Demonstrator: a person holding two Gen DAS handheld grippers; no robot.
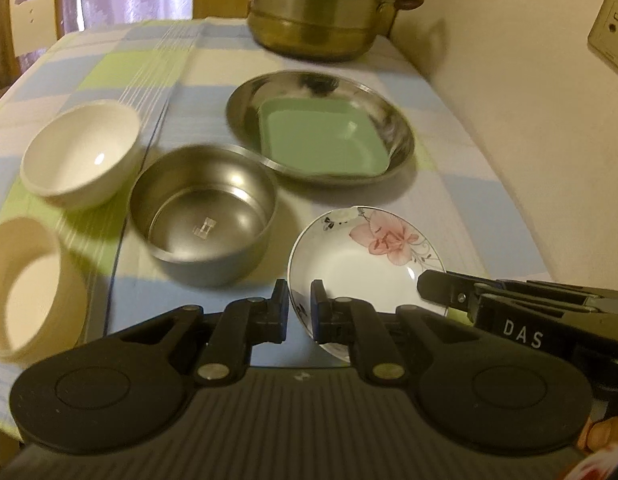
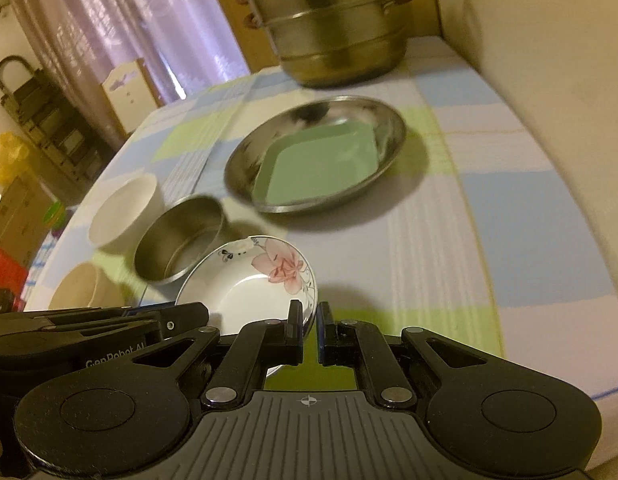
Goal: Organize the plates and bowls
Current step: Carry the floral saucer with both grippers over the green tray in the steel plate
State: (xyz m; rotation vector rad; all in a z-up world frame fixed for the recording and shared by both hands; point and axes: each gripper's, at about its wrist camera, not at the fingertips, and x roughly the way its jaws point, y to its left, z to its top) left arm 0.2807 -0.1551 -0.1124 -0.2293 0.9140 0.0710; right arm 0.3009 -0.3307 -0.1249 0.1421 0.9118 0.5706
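A white dish with a pink flower (image 1: 369, 256) is held between both grippers. My left gripper (image 1: 300, 308) is shut on its left rim. My right gripper (image 2: 309, 322) is shut on its right rim; the dish shows there too (image 2: 253, 280). A green square plate (image 1: 325, 140) lies in a round steel plate (image 1: 245, 96). A steel bowl (image 1: 205, 212), a white bowl (image 1: 81, 152) and a cream bowl (image 1: 25, 292) stand on the left of the table.
A big stacked steel steamer pot (image 1: 321, 8) stands at the back of the checked tablecloth (image 1: 461, 184). A wall (image 1: 529, 120) runs along the right edge. A chair (image 1: 33, 12) and curtains are behind the table.
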